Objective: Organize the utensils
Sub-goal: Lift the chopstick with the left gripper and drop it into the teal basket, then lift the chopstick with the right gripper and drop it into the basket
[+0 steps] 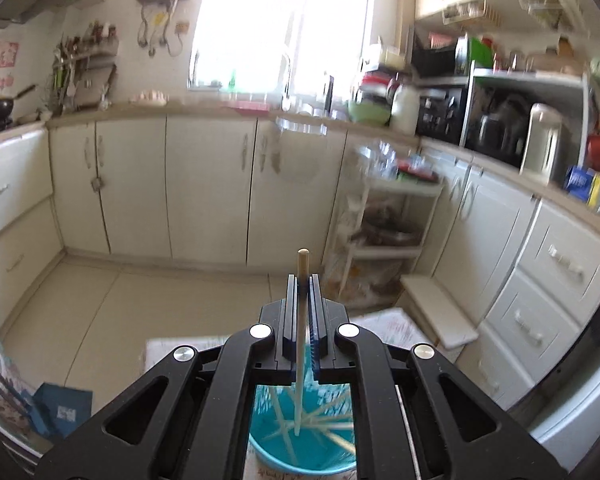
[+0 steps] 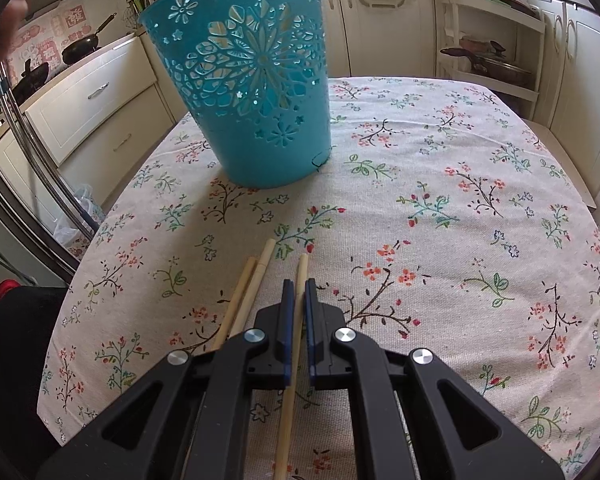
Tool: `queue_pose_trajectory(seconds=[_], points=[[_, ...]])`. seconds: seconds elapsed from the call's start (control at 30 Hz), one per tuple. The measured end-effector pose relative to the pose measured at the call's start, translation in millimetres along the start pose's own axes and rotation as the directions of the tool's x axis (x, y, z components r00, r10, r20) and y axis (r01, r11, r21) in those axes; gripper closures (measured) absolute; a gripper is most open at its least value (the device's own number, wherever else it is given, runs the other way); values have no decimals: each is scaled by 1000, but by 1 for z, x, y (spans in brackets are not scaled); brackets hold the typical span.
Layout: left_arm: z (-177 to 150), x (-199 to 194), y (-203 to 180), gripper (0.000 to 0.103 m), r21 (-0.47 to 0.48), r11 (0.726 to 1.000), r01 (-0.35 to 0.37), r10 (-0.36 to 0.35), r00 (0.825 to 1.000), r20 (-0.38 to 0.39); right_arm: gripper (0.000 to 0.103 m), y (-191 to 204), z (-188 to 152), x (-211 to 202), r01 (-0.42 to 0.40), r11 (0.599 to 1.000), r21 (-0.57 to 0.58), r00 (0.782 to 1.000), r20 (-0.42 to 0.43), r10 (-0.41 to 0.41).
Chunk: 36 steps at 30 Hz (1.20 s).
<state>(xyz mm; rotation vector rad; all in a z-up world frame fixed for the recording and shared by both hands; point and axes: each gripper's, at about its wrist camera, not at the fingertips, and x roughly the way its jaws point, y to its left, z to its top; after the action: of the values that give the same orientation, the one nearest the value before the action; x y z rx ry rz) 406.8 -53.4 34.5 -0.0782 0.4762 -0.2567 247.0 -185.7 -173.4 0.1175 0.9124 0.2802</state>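
Chopsticks are what I'm sorting here: my left gripper (image 1: 303,280) is clamped on one chopstick (image 1: 302,264), held above the blue basket (image 1: 268,452), where several more lie inside. My right gripper (image 2: 299,286) is closed on another chopstick (image 2: 300,276) low over the bench (image 2: 440,200). Two loose chopsticks (image 2: 256,276) lie just left of it, near me.

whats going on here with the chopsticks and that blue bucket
A person is sorting chopsticks into the teal basket. The left gripper holds one chopstick above the basket, where several already lie. The right gripper is shut on another chopstick on the floral tablecloth, beside two loose chopsticks.
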Motion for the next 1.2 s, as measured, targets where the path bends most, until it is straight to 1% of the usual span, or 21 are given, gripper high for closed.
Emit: queue_pose_trajectory(seconds=[0.1, 0.17, 0.23, 0.3, 0.33, 0.4, 0.47, 0.5, 0.57, 0.6, 0.63, 0.67, 0.73, 0.83, 0.9, 0.97, 1.0, 1.03, 1.07, 1.2], points=[[-27, 18, 5, 98, -5, 1000, -27, 26, 997, -68, 97, 0, 0, 0, 1, 1000, -1, 1000, -1, -1], [-42, 21, 9, 97, -9, 999, -37, 36, 995, -98, 97, -1, 0, 0, -2, 1000, 1, 1000, -1, 2], [-55, 16, 14, 92, -5, 999, -53, 52, 993, -109, 97, -2, 0, 0, -10, 1000, 9, 1000, -3, 10], [-68, 6, 20, 81, -5, 997, -71, 70, 992, -103, 97, -4, -1, 0, -20, 1000, 20, 1000, -4, 21], [-75, -1, 24, 78, -8, 997, -80, 79, 992, -99, 97, -5, -1, -1, -22, 1000, 22, 1000, -5, 22], [-88, -12, 32, 66, -19, 995, -96, 94, 991, -91, 97, -4, 0, -1, -16, 1000, 14, 1000, -5, 16], [-106, -20, 42, 60, -43, 992, -115, 110, 989, -103, 97, 0, -1, -1, 3, 1000, -7, 1000, -3, -3], [-118, -21, 47, 57, -56, 992, -116, 108, 987, -122, 97, 3, -1, -1, 23, 999, -31, 1000, -2, -23], [-141, -18, 56, 57, -70, 991, -117, 104, 979, -175, 97, 14, -3, 0, 73, 993, -93, 997, 6, -72], [-155, -14, 61, 56, -78, 990, -119, 101, 972, -210, 97, 17, -4, 0, 91, 989, -116, 996, 10, -91], [-167, -11, 64, 57, -88, 989, -115, 91, 966, -240, 97, 20, -5, 0, 105, 985, -134, 994, 14, -104], [-176, -7, 67, 56, -94, 990, -110, 82, 961, -263, 97, 20, -5, 0, 102, 986, -132, 995, 13, -101], [-193, 2, 68, 56, -91, 991, -100, 67, 947, -314, 97, 10, -5, -2, 55, 995, -77, 998, 0, -56], [-206, 10, 60, 51, -50, 995, -90, 67, 935, -347, 98, -10, -5, -9, -68, 996, 51, 998, -4, 68], [-218, 16, 52, 47, -18, 996, -86, 72, 924, -377, 98, -18, -2, -21, -153, 982, 114, 988, 35, 150], [-225, 21, 45, 47, -5, 997, -83, 73, 910, -408, 98, -19, 2, -32, -204, 969, 137, 978, 76, 195], [-225, 24, 41, 47, 16, 996, -86, 84, 906, -414, 98, -20, 4, -41, -236, 960, 150, 970, 103, 222], [-225, 22, 38, 46, 35, 996, -84, 91, 911, -403, 98, -21, 6, -46, -254, 954, 157, 964, 119, 237], [-225, 20, 38, 42, 37, 996, -85, 93, 912, -399, 98, -20, 7, -53, -276, 947, 163, 957, 140, 255], [-226, 21, 45, 41, 5, 995, -99, 92, 908, -409, 98, -20, 12, -73, -324, 928, 181, 938, 187, 291]])
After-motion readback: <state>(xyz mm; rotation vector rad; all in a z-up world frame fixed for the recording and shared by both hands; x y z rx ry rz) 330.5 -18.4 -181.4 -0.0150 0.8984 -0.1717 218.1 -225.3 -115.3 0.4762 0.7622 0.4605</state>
